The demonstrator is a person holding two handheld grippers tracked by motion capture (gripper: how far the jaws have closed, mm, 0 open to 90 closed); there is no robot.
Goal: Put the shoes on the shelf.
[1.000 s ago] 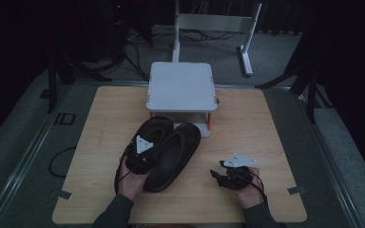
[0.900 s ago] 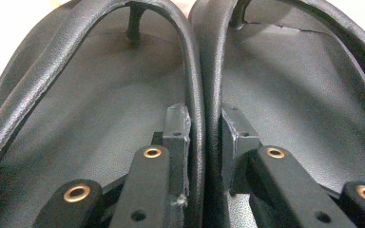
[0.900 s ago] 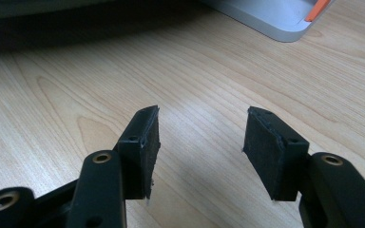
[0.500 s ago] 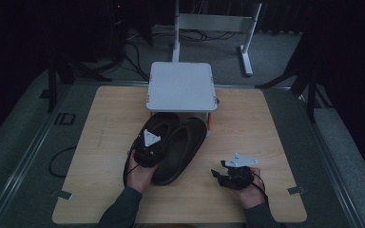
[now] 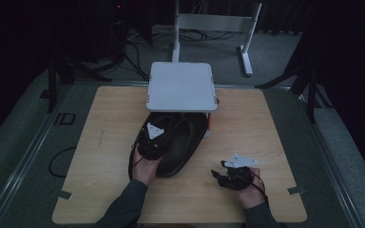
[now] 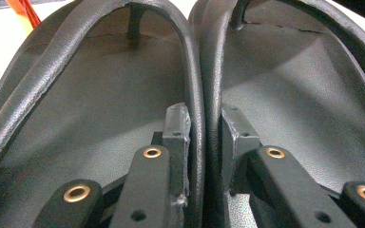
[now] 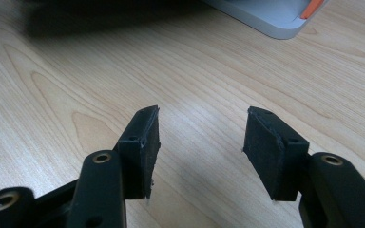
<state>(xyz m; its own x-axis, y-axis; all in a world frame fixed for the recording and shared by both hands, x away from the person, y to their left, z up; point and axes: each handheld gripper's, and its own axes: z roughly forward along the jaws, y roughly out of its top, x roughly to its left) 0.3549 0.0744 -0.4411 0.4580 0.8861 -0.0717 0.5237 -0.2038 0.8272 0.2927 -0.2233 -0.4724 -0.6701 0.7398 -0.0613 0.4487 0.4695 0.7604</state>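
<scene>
Two black shoes lie side by side on the wooden table [image 5: 266,133], their toes under the white platform [image 5: 180,86]. My left gripper [image 5: 156,127] is shut on the pair. In the left gripper view its jaws [image 6: 204,118] pinch the two touching inner walls together, one pad inside the left shoe [image 6: 90,104] and one inside the right shoe [image 6: 304,95]. The right shoe [image 5: 183,147] shows beside the gripper in the high view. My right gripper [image 5: 221,175] rests low over the table at the front right, open, with bare wood between its pads [image 7: 199,128].
The white platform stands on short legs at the table's far middle; its corner [image 7: 275,19] with an orange part [image 7: 313,7] shows in the right gripper view. A white stand [image 5: 214,23] and cables lie on the floor behind. Dark floor surrounds the table.
My left gripper has carried the pair of shoes away from the person, toward the white platform, and their toes now sit beneath it. The right gripper has stayed put.
</scene>
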